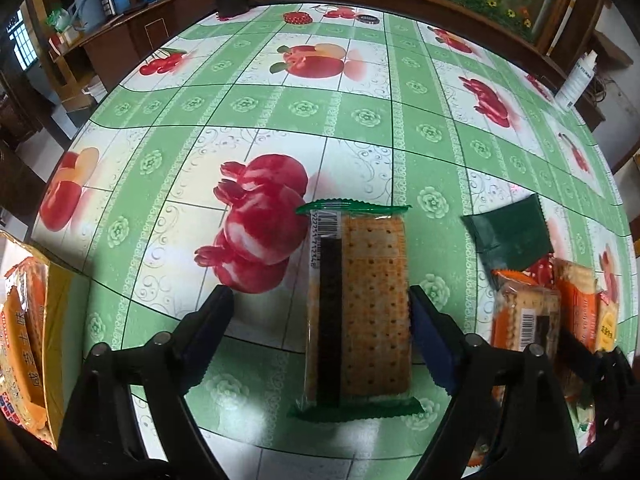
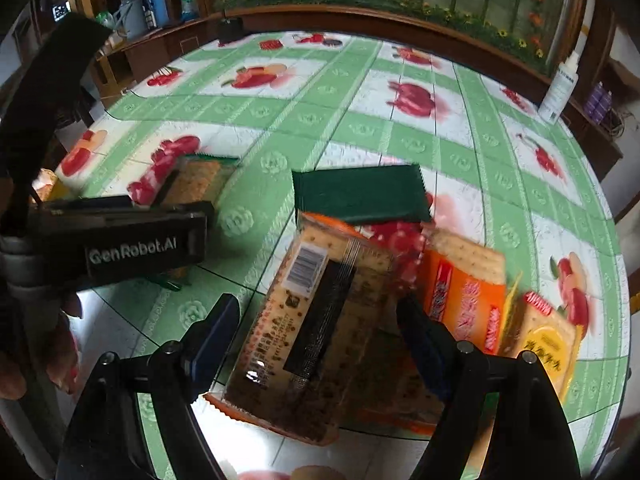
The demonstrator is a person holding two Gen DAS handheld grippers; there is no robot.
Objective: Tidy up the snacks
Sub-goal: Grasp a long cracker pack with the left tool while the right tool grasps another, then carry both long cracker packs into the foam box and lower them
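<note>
1. At the far left edge of the left wrist view we see a yellow box [image 1: 28, 320] with orange cracker packs inside it.
2. Our left gripper [image 1: 322, 330] fills the bottom of that frame, its jaws spread wide. The green-edged cracker pack [image 1: 356, 304] lies flat on the fruit-print tablecloth [image 1: 280, 112] between them; the right pad sits at its edge, the left pad well apart from it.
3. Right of centre we see a dark green sachet [image 1: 510, 234], and below it, at the lower right, a heap of orange cracker packs [image 1: 528, 316].
4. In the right wrist view, the left gripper's black body crosses the left edge, with fingers of a hand [image 2: 60, 344] below it.
5. Our right gripper [image 2: 320, 334] stands open at the bottom, straddling a tilted orange-edged cracker pack [image 2: 316, 320] at frame centre. The picture is blurred, so we cannot tell whether the pads touch it.
6. The green sachet [image 2: 360, 196] lies above that pack; more orange packs [image 2: 468, 300] sit to the right.
7. A white bottle [image 2: 560, 88] stands at the upper right.
</note>
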